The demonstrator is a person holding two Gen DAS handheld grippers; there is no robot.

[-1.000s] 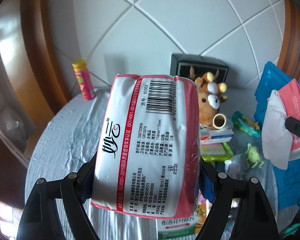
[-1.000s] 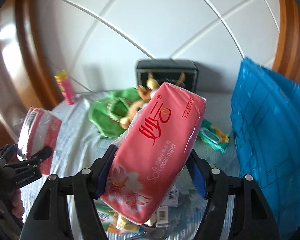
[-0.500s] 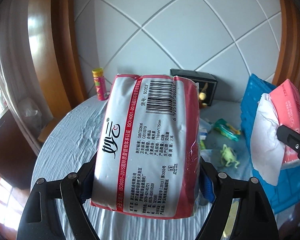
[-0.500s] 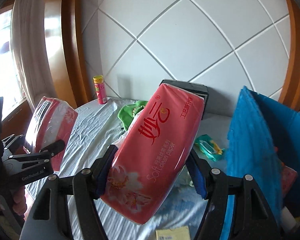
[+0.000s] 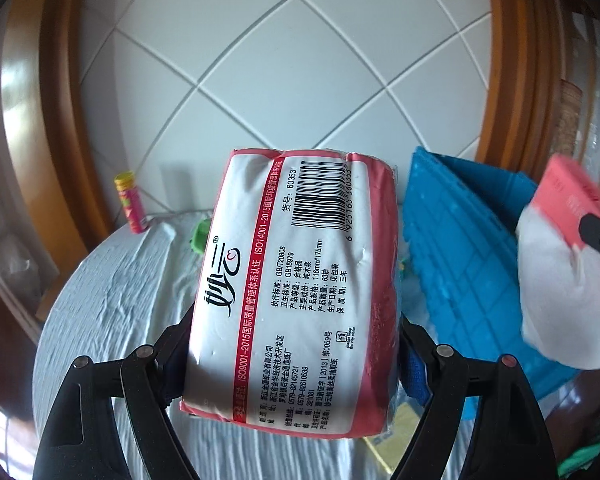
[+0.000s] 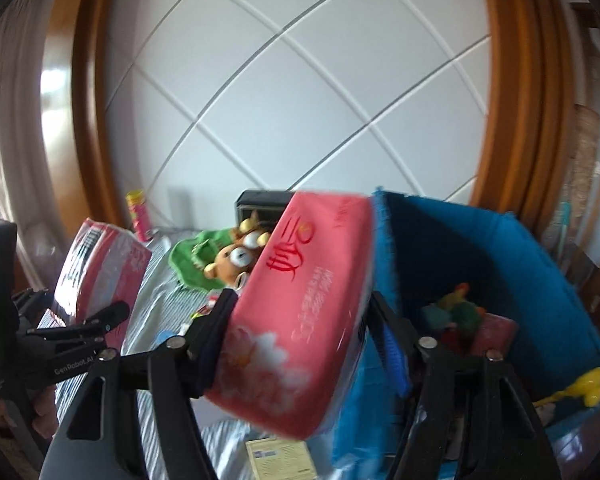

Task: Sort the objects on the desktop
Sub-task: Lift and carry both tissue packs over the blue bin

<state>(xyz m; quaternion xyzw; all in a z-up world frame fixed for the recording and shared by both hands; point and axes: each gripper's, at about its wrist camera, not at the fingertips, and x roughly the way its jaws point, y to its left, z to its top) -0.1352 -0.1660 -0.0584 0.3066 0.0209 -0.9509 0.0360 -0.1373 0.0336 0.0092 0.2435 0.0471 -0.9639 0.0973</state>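
1. Left wrist view: the left tongs (image 5: pixel 296 364) are clamped on a white-and-pink tissue pack (image 5: pixel 296 280), barcode side facing the camera, held above the cloth-covered worktop (image 5: pixel 112 308).
2. The grip looks the same as half a second ago. The blue storage bin (image 5: pixel 468 264) now sits closer, just right of the tongs; the black box and green toy seen earlier are hidden.
3. A yellow-capped pink tube (image 5: pixel 131 204) stands far left on the worktop. At the right edge, the second pack (image 5: pixel 568 208) shows, blurred.
4. Right wrist view: the right tongs (image 6: pixel 300 352) are closed on a pink tissue pack (image 6: pixel 304 312), tilted and blurred.
5. Since the earlier frame, this pack has swung rightward, now beside the bin's rim (image 6: pixel 380 240); the bin's inside, holding small toys (image 6: pixel 460 312), is revealed.
6. Left of the tongs lie a plush toy (image 6: pixel 236 256) and green item (image 6: pixel 188 260).
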